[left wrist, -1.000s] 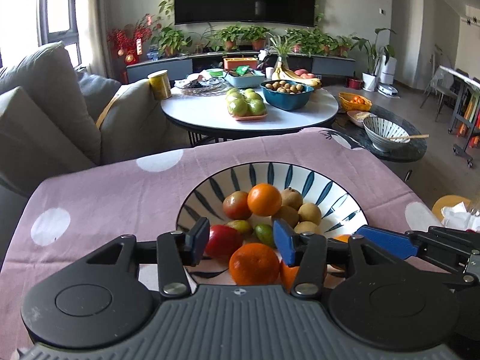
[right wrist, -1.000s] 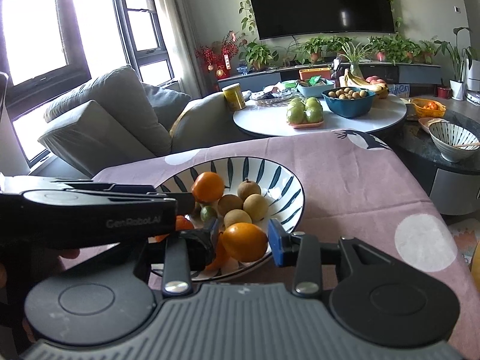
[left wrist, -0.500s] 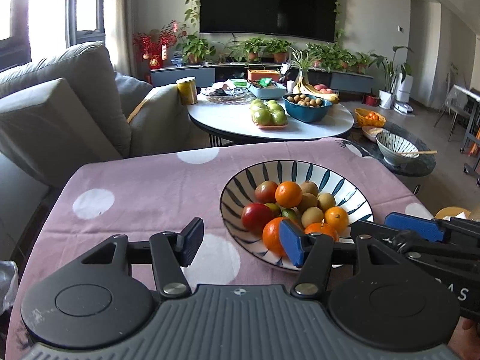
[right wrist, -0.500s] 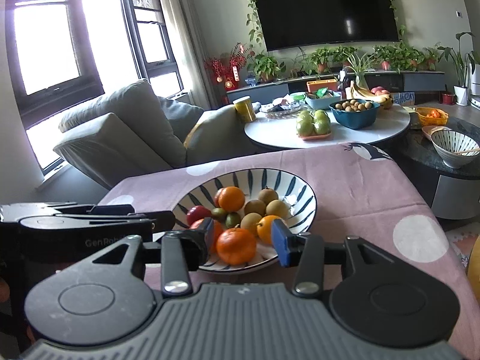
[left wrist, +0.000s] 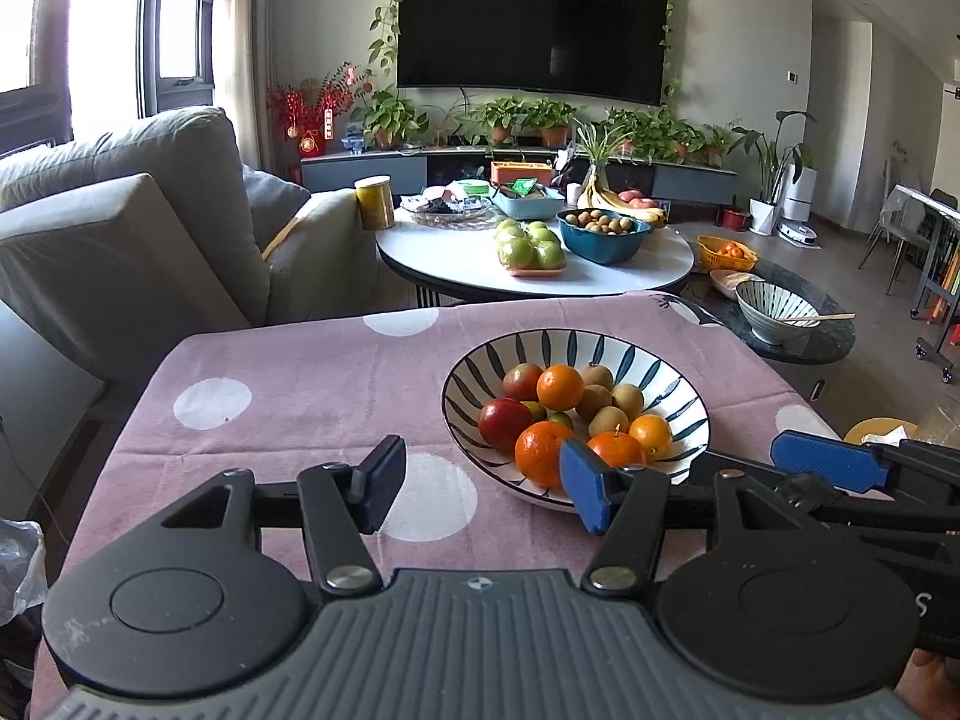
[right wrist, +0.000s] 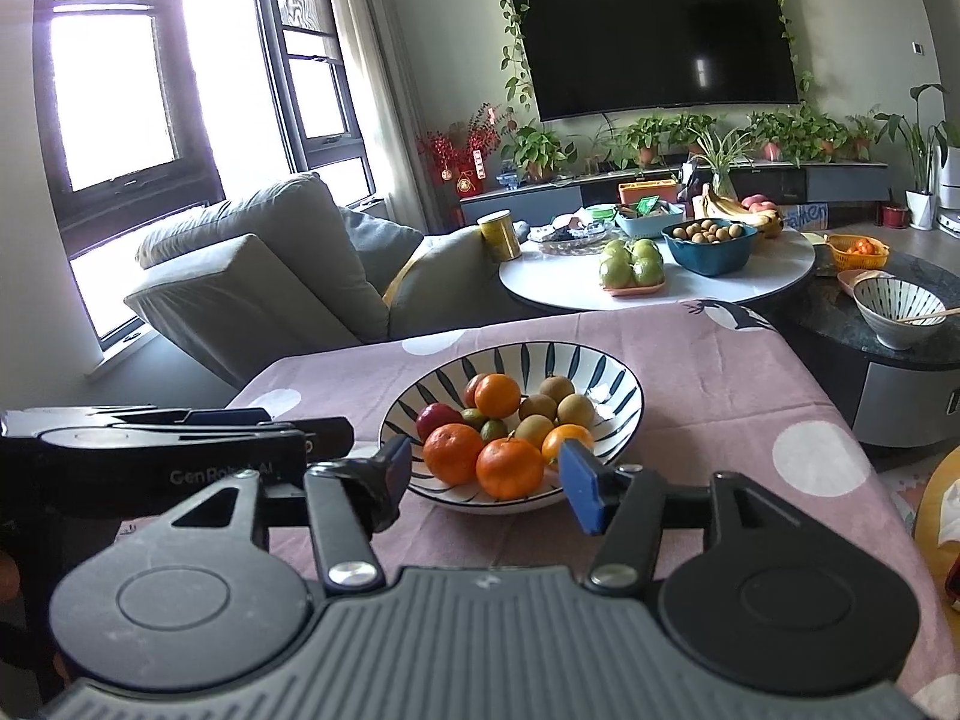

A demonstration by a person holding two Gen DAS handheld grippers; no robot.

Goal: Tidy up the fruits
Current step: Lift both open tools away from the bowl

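Note:
A blue-striped white bowl (left wrist: 684,396) sits on the pink dotted tablecloth (left wrist: 288,372); it also shows in the right wrist view (right wrist: 624,384). It holds oranges (left wrist: 559,387), a red apple (left wrist: 505,423), brown kiwis (left wrist: 627,401) and small green fruits (left wrist: 561,419). My left gripper (left wrist: 483,483) is open and empty, held back from the bowl's near left rim. My right gripper (right wrist: 487,475) is open and empty, just in front of the bowl's near rim. The right gripper's blue fingers (left wrist: 828,468) show at the right of the left wrist view.
A white round table (left wrist: 456,258) behind holds green apples (left wrist: 531,246), a blue bowl of small brown fruits (left wrist: 603,234), bananas (left wrist: 618,201) and a yellow can (left wrist: 373,202). A grey sofa (left wrist: 120,252) stands left. A dark side table with a striped bowl (left wrist: 774,309) stands right.
Both grippers have pulled back and up from the bowl. An orange that sat between the right gripper's fingers now lies in the bowl. Both are empty.

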